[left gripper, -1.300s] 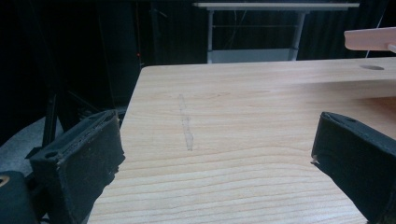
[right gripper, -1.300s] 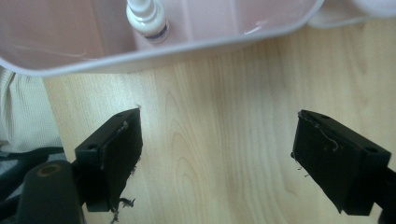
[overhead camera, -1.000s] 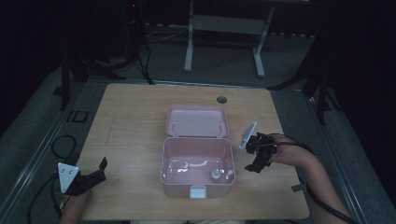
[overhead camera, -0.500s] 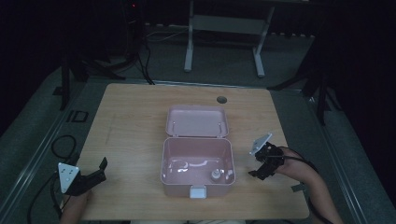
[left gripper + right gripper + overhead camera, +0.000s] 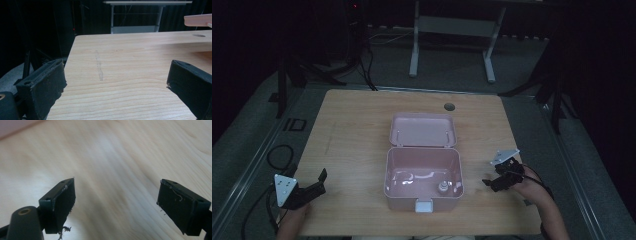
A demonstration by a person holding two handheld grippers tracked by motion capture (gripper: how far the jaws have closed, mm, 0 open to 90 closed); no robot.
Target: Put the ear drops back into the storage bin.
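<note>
Since a second ago my right gripper (image 5: 493, 183) has pulled back from beside the box toward the near edge of the table (image 5: 352, 130), and now sits near the front right corner, just off the box's right wall. Its jaws stand wide apart with nothing between them; the right gripper view shows bare, blurred wood grain between the two black pads (image 5: 61, 202).

My left gripper (image 5: 314, 184) has not shifted. It rests by the front left corner, jaws spread and empty, pointing toward the box. In the left gripper view I see a faint grey streak (image 5: 99, 67) on the wood ahead of it.

Between the two grippers, at the middle of the near edge, sits the pink box (image 5: 423, 176), open, with its white latch (image 5: 423, 205) facing me. Inside, near the front right of its floor, stands a small knob-like object (image 5: 443, 188); I cannot tell what it is. The lid (image 5: 423, 130) is thrown back behind the box toward the table's centre. Farther off, close to the far edge, is a round cable hole (image 5: 449, 106).
</note>
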